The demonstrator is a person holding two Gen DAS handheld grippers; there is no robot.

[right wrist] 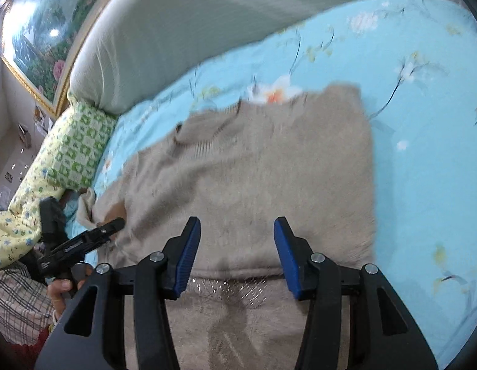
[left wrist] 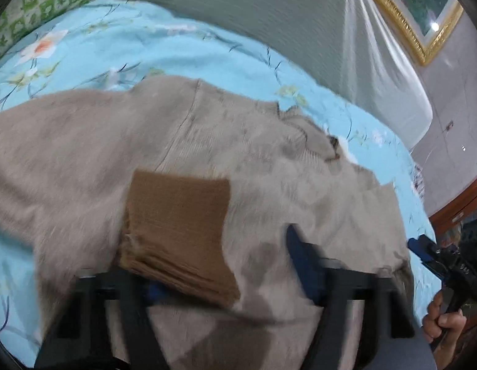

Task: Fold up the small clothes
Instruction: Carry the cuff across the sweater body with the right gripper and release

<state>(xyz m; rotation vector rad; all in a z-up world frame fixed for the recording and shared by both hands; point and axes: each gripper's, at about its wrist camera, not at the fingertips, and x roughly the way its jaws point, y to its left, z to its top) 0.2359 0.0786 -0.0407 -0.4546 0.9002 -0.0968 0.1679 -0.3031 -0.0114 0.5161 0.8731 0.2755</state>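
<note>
Your sweater (right wrist: 254, 169) lies spread on the blue floral sheet (right wrist: 423, 123). Your left gripper (left wrist: 226, 277) clamps its brown cuff (left wrist: 177, 225), folded in over the sweater's body. Your right gripper (right wrist: 237, 246) hangs over the hem, jaws apart, gripping nothing.

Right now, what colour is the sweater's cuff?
Brown cuff, darker than the beige sweater; clearest in the left wrist view.
</note>
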